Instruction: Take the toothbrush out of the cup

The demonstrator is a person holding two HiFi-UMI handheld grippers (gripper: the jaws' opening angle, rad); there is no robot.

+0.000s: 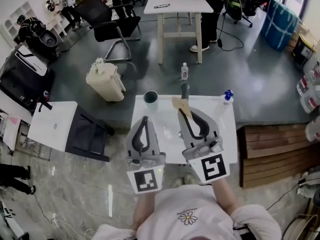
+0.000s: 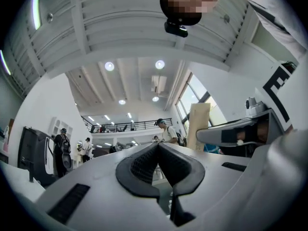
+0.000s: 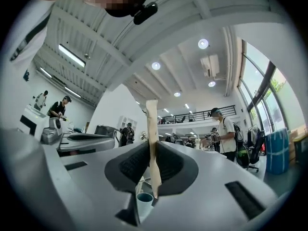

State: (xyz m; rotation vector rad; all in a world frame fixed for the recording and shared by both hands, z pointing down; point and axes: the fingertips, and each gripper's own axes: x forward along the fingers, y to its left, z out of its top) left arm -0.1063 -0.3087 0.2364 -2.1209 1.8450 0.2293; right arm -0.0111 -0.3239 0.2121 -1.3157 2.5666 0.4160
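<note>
You are pinching the tan toothbrush point(image 3: 152, 129) upright in your right tongs point(image 1: 183, 115), holding it clear above the bench point(image 1: 225, 134) and out of the cup point(image 1: 151, 99) at the far edge, while your left tongs point(image 1: 145, 119), pressed together and empty, are idling alongside.

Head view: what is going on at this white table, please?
A person works over a white table with a gripper in each hand. The right gripper is closed on a tan toothbrush and holds it clear of the cup. The cup stands upright near the table's far edge, with nothing sticking out of it. The left gripper is raised beside the right one, jaws together and empty. So the toothbrush is already out of the cup.
</note>
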